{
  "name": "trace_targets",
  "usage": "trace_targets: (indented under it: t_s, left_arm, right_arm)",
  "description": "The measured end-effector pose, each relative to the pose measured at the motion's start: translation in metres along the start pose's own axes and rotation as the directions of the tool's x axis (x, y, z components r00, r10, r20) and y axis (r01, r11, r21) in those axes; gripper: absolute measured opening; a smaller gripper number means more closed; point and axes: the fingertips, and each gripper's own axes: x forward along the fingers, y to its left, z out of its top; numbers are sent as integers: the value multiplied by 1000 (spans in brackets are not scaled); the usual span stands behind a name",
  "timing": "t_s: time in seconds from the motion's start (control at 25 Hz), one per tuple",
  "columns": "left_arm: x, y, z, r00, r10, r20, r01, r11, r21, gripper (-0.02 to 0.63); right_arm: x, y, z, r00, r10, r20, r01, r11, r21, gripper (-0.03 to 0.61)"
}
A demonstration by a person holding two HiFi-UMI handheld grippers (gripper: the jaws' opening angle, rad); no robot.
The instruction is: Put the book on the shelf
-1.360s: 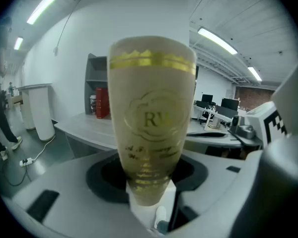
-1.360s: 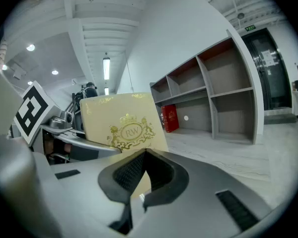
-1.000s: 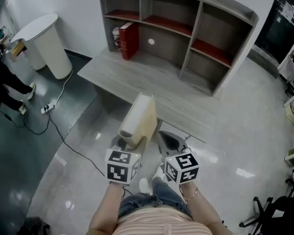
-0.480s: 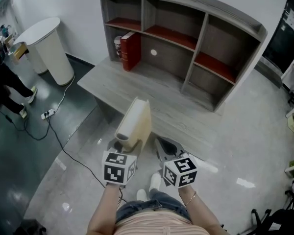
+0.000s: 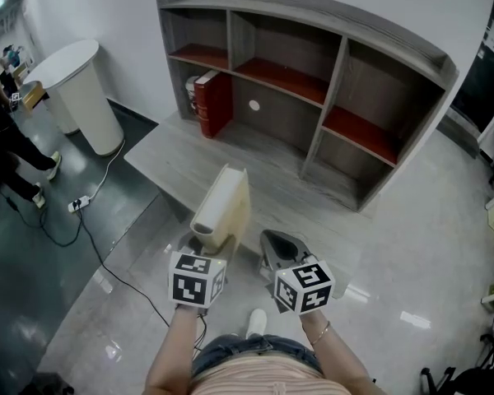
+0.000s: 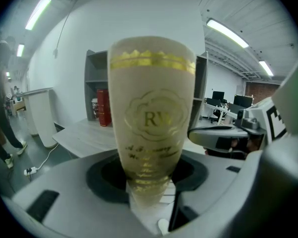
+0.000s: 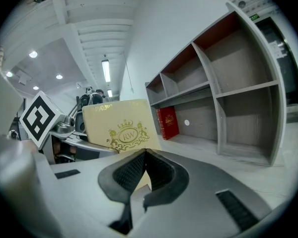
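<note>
Head view looks steeply down on the left claw [image 5: 207,239], which is clamped on the lower end of a cream book [image 5: 224,206]. The book stands upright in the grip with its rounded spine toward the person, held in the air over the near edge of the grey wooden worktop [image 5: 255,171] and well apart from the shelf unit [image 5: 337,64] at the back of it. Left gripper view fills with that spine, gold bands near the top and a stamped "RW" emblem in the middle, its foot pinched between the two jaws. The right claw [image 5: 273,245] hangs just beside the book on its right, apart from it; right gripper view shows its ribbed pads [image 7: 130,171] pressed together at the tips with nothing between them, and behind them the book's cream cover with a gold crowned crest. The shelf unit has open compartments with red-lined floors on the upper level. A red book [image 5: 215,103] stands upright on the worktop in the lower left compartment, against that compartment's left side, with a small cylindrical container [image 5: 193,89] just to its left. Left of the worktop stands a white round pedestal [image 5: 78,85], and a black cable [image 5: 107,229] runs over the glossy floor [image 5: 412,245] to a power strip [image 5: 76,205].
</note>
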Motion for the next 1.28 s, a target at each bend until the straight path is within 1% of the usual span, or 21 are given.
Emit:
trace_targets:
  t_s: [0.16,0.36,0.72,0.96,1.28]
  left_arm:
    - [15,-4,6,1000,5,-7,-5,1000,-1,218]
    - [23,-3,9,1000,9,-13,-9,1000,-21,218]
    - [35,10,24,999,29,-18,-29,1000,-5,218]
    - [55,27,33,1000,22,-20,-22,1000,-15,218]
    - [86,64,46,1000,-2,-29,1,1000,-19,218]
  right_arm:
    - [7,-12,1,1000,15,-15,-15,1000,-11,9]
    - [13,-22,3,999,24,-26,-24,1000,-6,9]
    - [31,-31,8,998,43,-37,-43,999,8,9]
    - [58,-32,7,996,56,-65,-56,998,5,9]
    - [105,-40,14,996,39,-83,-38,999,14,9]
